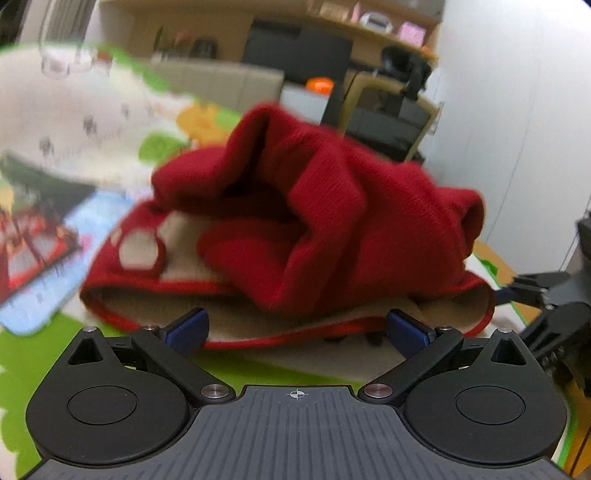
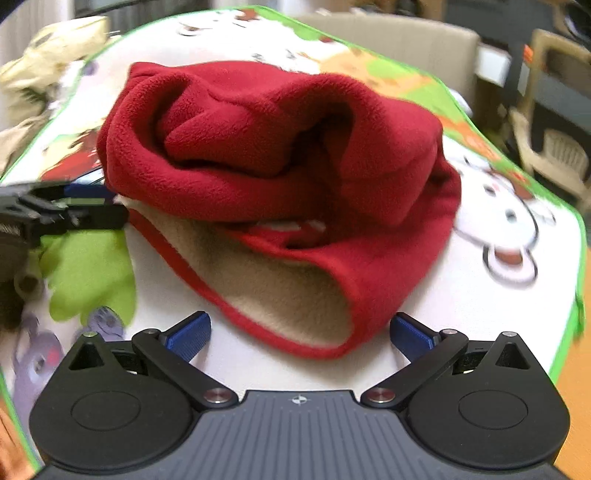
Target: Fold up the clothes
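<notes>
The red fleece garment with the beige lining (image 2: 280, 155) is sitting in a crumpled heap on a cartoon-printed play mat with a green border (image 2: 491, 280), right ahead of both grippers, so folding hasn't really got going yet. Its red-trimmed hem (image 2: 295, 343) flops open toward the right gripper (image 2: 299, 334), lining side up, probably the easiest edge to grab first. That gripper's blue pads (image 2: 190, 334) are spread wide on either side of the hem, pinching nothing. The left gripper (image 1: 297, 328) comes in from the other side, fingers spread as well, with its blue pads (image 1: 188, 328) just at the hem's edge and the cloth lying between them, not clamped. Looks like the person is lining up both ends to lift and flatten it. Containers: nothing that clearly holds anything; behind the mat there's only a blurry shelf (image 1: 369, 26) with small stuff too fuzzy to name.
</notes>
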Action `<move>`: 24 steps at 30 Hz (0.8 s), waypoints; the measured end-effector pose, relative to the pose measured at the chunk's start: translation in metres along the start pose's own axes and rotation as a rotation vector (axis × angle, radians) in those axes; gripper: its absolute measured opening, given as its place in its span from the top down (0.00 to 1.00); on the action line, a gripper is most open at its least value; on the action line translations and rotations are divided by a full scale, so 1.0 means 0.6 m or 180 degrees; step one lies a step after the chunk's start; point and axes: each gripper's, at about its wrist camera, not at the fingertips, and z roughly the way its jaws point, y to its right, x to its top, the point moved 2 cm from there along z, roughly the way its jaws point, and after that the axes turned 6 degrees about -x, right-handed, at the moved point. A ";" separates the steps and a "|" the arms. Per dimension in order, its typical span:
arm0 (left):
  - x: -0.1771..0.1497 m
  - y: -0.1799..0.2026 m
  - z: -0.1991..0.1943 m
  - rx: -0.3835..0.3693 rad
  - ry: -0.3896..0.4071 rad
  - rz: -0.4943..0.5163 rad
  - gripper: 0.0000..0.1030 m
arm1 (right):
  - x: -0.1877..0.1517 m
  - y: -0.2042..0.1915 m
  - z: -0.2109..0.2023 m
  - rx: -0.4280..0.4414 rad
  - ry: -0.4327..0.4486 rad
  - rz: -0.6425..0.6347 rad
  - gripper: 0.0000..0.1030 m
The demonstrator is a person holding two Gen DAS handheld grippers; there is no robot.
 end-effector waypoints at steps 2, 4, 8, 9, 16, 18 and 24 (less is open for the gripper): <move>0.000 -0.009 -0.001 -0.0047 0.0007 -0.0095 0.00 | -0.001 -0.014 -0.005 -0.0177 -0.0061 0.0182 0.00; -0.003 -0.012 -0.005 -0.0065 0.0027 -0.0117 0.00 | -0.001 -0.021 -0.006 -0.0319 -0.0074 0.0293 0.00; -0.001 -0.005 0.001 -0.0005 -0.0048 0.0008 0.00 | 0.008 -0.019 -0.001 -0.0411 -0.0115 0.0463 0.00; 0.002 -0.001 0.005 0.0010 -0.0082 0.0051 0.00 | 0.008 -0.018 -0.001 -0.0420 -0.0118 0.0481 0.00; 0.004 0.006 0.009 0.0025 -0.0152 0.0152 0.00 | 0.003 -0.026 -0.020 -0.0465 -0.0046 0.0746 0.00; 0.003 0.005 0.009 0.0030 -0.0126 0.0144 0.00 | -0.010 -0.046 -0.058 -0.0436 0.0393 0.0789 0.00; -0.004 0.009 -0.007 0.0189 0.0033 0.0125 0.00 | -0.044 -0.102 -0.124 -0.0783 0.1586 0.0788 0.00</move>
